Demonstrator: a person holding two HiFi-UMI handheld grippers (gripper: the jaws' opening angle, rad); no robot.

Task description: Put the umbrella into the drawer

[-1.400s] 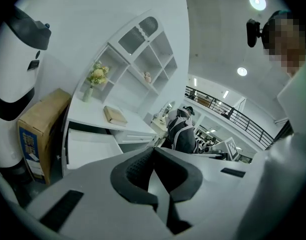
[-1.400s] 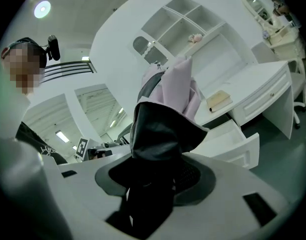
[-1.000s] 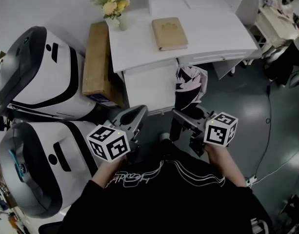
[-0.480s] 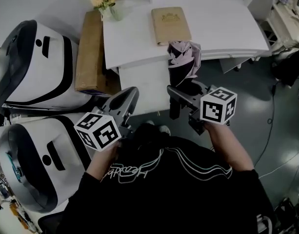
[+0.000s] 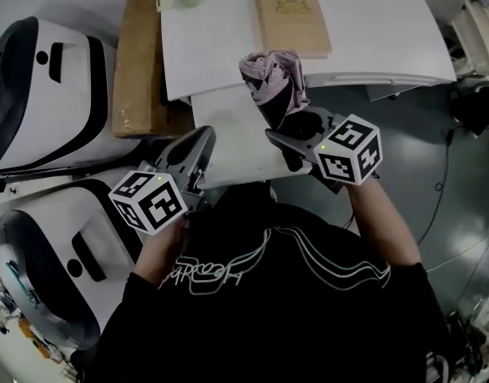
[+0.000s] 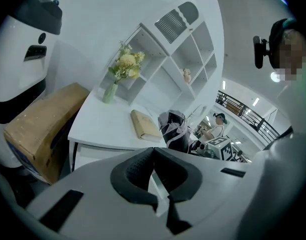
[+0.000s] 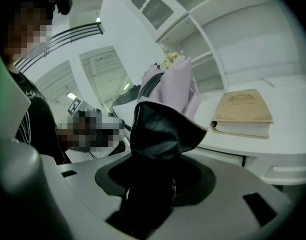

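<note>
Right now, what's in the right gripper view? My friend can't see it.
The right hand-held gripper grips a folded umbrella, black below and pale pink on top, upright between its jaws. Behind it a tan book lies on a white desk, with white shelves beyond.

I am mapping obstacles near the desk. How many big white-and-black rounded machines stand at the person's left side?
2. The far machine stands beside the cardboard box. The near machine is beside the left gripper. More may lie outside the frame.

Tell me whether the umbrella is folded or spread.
Folded: the umbrella is a bunched bundle held in the right gripper.
</note>
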